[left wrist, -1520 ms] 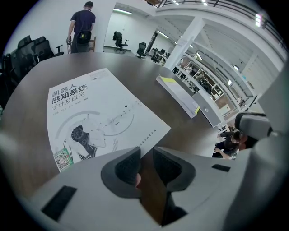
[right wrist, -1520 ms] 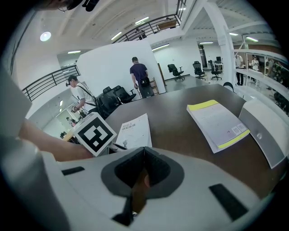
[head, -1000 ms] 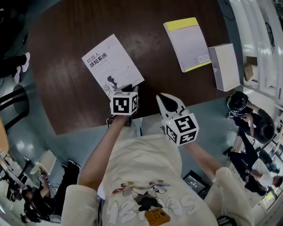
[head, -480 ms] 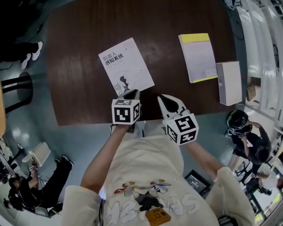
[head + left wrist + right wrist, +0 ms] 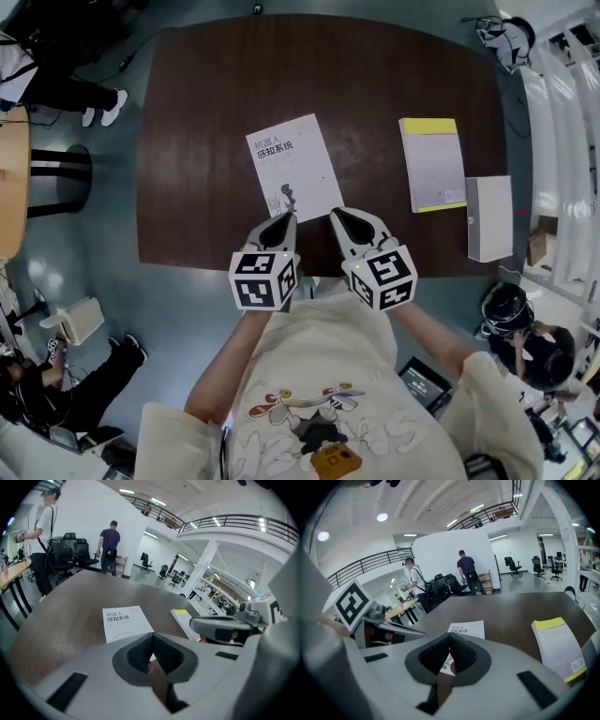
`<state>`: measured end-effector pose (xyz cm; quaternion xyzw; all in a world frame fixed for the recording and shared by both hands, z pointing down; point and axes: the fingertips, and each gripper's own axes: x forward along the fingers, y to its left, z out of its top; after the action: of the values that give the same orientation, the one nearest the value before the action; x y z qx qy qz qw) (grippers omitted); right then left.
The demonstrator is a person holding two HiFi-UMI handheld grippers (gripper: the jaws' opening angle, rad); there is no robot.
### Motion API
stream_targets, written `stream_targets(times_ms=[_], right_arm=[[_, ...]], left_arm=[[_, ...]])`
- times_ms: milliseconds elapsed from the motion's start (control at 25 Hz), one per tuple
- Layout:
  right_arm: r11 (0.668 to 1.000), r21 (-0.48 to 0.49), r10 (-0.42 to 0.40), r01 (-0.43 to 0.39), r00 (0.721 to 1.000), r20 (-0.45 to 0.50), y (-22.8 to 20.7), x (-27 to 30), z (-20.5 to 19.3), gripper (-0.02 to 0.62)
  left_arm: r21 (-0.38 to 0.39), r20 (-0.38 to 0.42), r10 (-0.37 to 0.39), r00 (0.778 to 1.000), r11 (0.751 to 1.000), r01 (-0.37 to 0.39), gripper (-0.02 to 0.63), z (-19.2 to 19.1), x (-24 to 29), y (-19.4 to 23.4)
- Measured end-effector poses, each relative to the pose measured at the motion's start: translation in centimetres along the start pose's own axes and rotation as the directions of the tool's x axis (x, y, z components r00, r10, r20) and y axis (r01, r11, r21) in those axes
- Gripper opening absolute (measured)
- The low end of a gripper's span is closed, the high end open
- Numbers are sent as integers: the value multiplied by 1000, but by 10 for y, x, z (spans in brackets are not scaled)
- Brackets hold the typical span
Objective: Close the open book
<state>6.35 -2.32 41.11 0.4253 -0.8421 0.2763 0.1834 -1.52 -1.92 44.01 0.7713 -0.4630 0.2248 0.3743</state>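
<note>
**Book lies shut; both grippers held clear of it**

The dark wooden table (image 5: pixel 187 141) fills the head view. On it, near the middle, lies the white book (image 5: pixel 292 169), flat, with its printed cover up and no pages showing, so the closing looks done. Well to its right sits a yellow-edged book (image 5: pixel 433 167), also shut, with a white box (image 5: pixel 489 217) just beside it at the table's edge.

The left gripper (image 5: pixel 284 218) and the right gripper (image 5: pixel 338 215) hover side by side over the table's near edge, their tips just short of the white book's near corner. The left jaws have just been closing and now meet with nothing between them. The right jaws are also pressed together and empty.

What is left seems to be a clean retreat. Keep both tips off the cover so the book neither slides nor springs open, and check that the cover stays flat.
</note>
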Motion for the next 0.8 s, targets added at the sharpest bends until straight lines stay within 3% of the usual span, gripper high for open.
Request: stream_targets(times_ms=[360, 560, 800], right_arm=[[997, -79, 22, -16, 997, 77, 40, -5, 30, 5], [995, -90, 44, -36, 995, 89, 55, -12, 32, 5], [996, -80, 54, -48, 995, 82, 57, -11, 30, 5]], left_arm=[[-5, 187, 57, 981, 998, -57, 6, 28, -65, -3], [-7, 218, 64, 974, 998, -64, 6, 23, -78, -8], [-63, 252, 84, 964, 996, -70, 6, 21, -83, -9]])
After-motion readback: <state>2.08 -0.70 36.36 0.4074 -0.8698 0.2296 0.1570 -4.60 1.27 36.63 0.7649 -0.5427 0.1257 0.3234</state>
